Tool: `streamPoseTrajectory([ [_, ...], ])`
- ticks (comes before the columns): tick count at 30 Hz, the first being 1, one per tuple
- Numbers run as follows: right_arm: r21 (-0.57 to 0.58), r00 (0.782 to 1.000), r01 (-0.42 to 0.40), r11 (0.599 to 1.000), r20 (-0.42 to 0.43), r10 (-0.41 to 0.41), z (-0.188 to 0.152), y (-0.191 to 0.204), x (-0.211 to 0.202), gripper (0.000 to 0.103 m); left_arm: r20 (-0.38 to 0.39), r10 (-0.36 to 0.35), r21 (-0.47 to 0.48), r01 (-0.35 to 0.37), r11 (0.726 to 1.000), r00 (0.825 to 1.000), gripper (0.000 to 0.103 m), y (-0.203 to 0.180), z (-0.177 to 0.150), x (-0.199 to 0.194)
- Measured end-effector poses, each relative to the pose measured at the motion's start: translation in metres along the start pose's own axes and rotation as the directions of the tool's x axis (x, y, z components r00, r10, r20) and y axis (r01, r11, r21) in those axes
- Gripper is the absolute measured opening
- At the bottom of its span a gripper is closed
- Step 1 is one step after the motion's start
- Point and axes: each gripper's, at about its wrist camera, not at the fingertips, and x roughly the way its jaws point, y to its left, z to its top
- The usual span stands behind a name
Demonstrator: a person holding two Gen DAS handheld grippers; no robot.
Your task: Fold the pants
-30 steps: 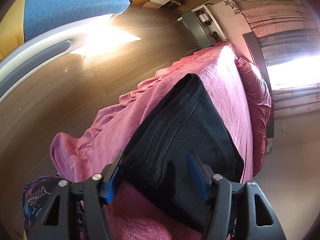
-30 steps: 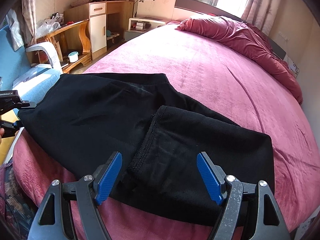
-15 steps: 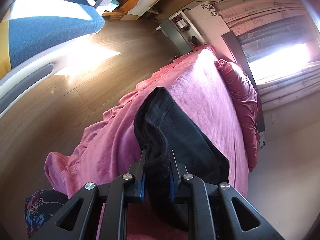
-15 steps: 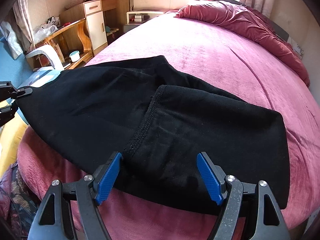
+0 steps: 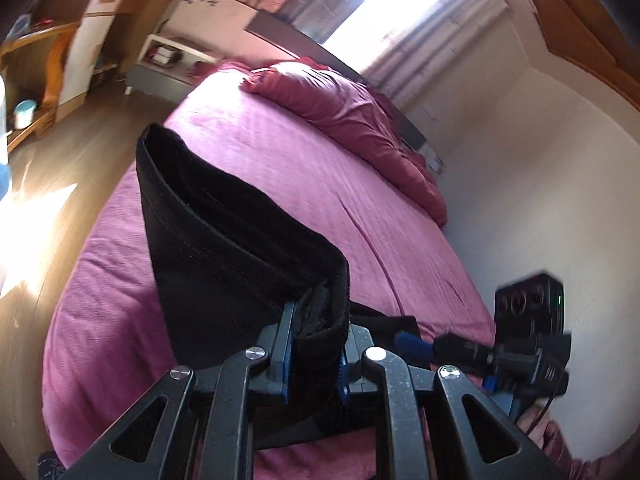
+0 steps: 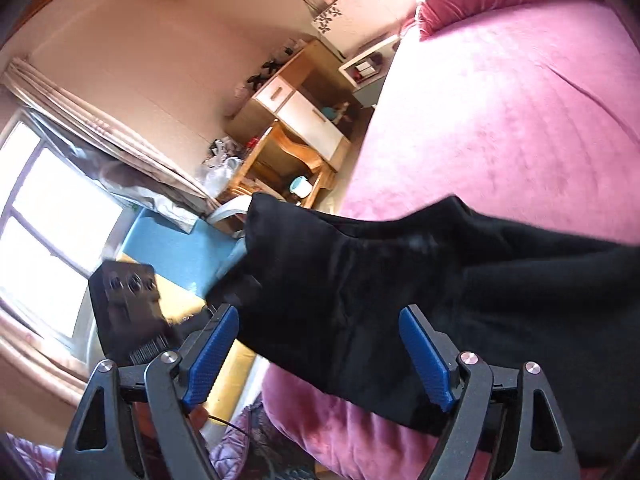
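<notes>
Right, we've got the black knit pants (image 5: 224,256) pinched at one end in the left gripper (image 5: 314,354), blue pads pressed tight on a bunched fold of fabric at bottom centre of the left wrist view. From there the cloth's long axis runs up and left across the frame, rising off the magenta plush bedspread (image 5: 304,168) as a raised flap with its edge toward the upper left. Rest of the garment lies on the near end of the bed.

Our right gripper (image 6: 318,356) has its jaws wide and opening; black fabric lies between and beyond the blue pads (image 6: 424,358), pads not pressing on it. In that view the pants stretch from centre out to the right edge.

Room: crumpled dark-red duvet (image 5: 352,108) at the far end of the bed, wooden desk with white drawers (image 6: 296,120) upper centre, wood-plank floor (image 5: 60,184) at left, bright curtained window (image 5: 400,8) at top.
</notes>
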Motion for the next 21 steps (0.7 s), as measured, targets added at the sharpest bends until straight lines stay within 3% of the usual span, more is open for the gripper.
streamPoseTrajectory([
  [3,-0.017,0.999,-0.017,1.000,-0.048,0.016,0.020,0.007,0.007,0.084,-0.052,-0.016,0.078,0.021,0.997,0.998,0.016,-0.027,-0.010,0.022],
  [6,-0.054,0.992,0.050,0.997,-0.114,-0.056,0.028,0.008,0.021,0.085,-0.093,-0.036,0.115,0.047,0.992,0.995,0.016,-0.044,-0.020,0.037],
  [10,-0.061,0.966,0.102,0.993,-0.232,-0.114,0.030,-0.009,0.053,0.082,-0.126,-0.041,0.169,0.063,0.984,0.991,0.016,-0.060,-0.029,0.047],
  [11,-0.075,0.958,0.106,0.992,-0.260,-0.122,0.030,-0.012,0.061,0.077,-0.131,-0.040,0.182,0.064,0.981,0.991,0.016,-0.064,-0.031,0.048],
  [13,-0.109,0.940,0.143,0.984,-0.295,-0.169,0.026,-0.016,0.071,0.025,-0.143,-0.028,0.215,0.059,0.975,0.989,0.016,-0.070,-0.034,0.049],
  [14,-0.122,0.936,0.150,0.981,-0.303,-0.181,0.025,-0.017,0.073,0.017,-0.144,-0.018,0.230,0.051,0.972,0.989,0.016,-0.071,-0.035,0.048],
  [17,-0.111,0.948,0.131,0.985,-0.278,-0.158,0.027,-0.016,0.064,0.014,-0.153,-0.057,0.218,0.090,0.972,0.987,0.022,-0.068,-0.030,0.038],
  [21,-0.085,0.971,0.096,0.992,-0.213,-0.112,0.041,-0.007,0.036,0.013,-0.083,-0.268,0.060,0.273,0.960,0.960,0.029,-0.035,-0.014,-0.004],
])
